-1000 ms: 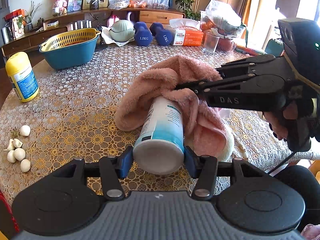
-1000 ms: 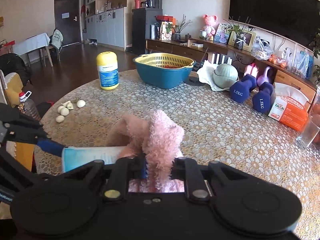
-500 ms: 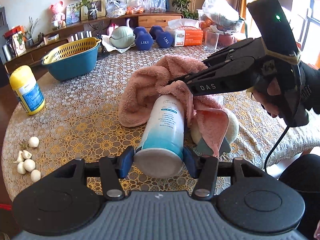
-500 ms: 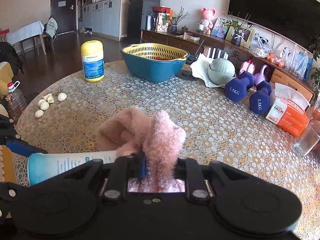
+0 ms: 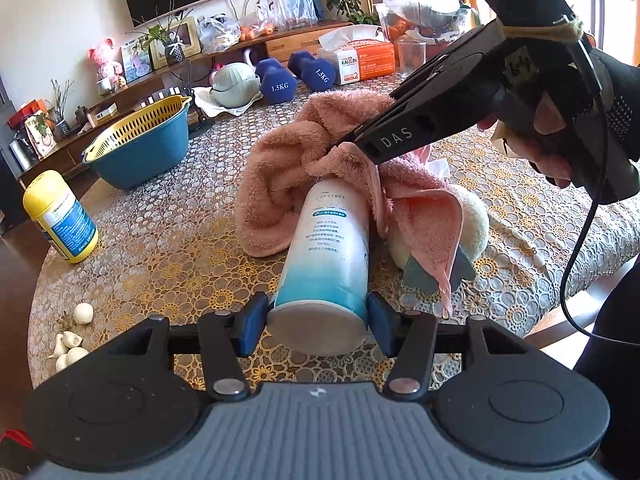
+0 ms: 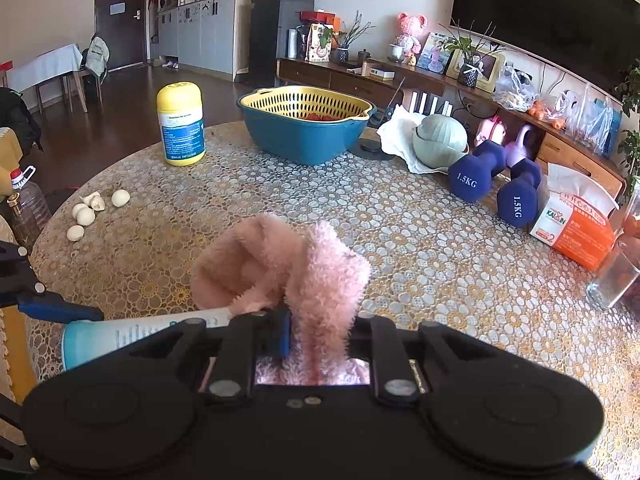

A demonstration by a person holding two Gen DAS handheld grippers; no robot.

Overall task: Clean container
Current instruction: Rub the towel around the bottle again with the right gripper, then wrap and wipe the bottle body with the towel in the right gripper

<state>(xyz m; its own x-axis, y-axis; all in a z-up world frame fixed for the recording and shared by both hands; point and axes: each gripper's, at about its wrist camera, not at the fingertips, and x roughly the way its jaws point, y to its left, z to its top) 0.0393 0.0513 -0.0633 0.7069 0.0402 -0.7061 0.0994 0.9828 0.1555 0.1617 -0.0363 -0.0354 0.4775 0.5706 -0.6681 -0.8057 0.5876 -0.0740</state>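
A white and turquoise cylindrical container [image 5: 326, 252] lies tilted away from me, its base clamped between the blue pads of my left gripper [image 5: 318, 322], which is shut on it. A fluffy pink towel [image 5: 304, 160] drapes over the container's far end and hangs down its right side. My right gripper [image 6: 318, 330] is shut on a fold of that pink towel [image 6: 320, 272]; in the left wrist view it reaches in from the upper right, pressing the towel onto the container's top. The container [image 6: 132, 334] shows at lower left of the right wrist view.
On the lace-covered round table [image 6: 400, 248] stand a yellow bottle [image 6: 180, 124], a blue basin with yellow strainer [image 6: 306, 124], two blue dumbbells [image 6: 496, 184], a tissue box [image 6: 576, 224], a glass [image 6: 616, 276] and several garlic bulbs [image 6: 92, 210]. A cream plush thing [image 5: 472, 224] lies under the towel.
The container has been lifted and tilted more steeply, and the right gripper with the towel has moved up along it toward the far end. More of the container's side shows.
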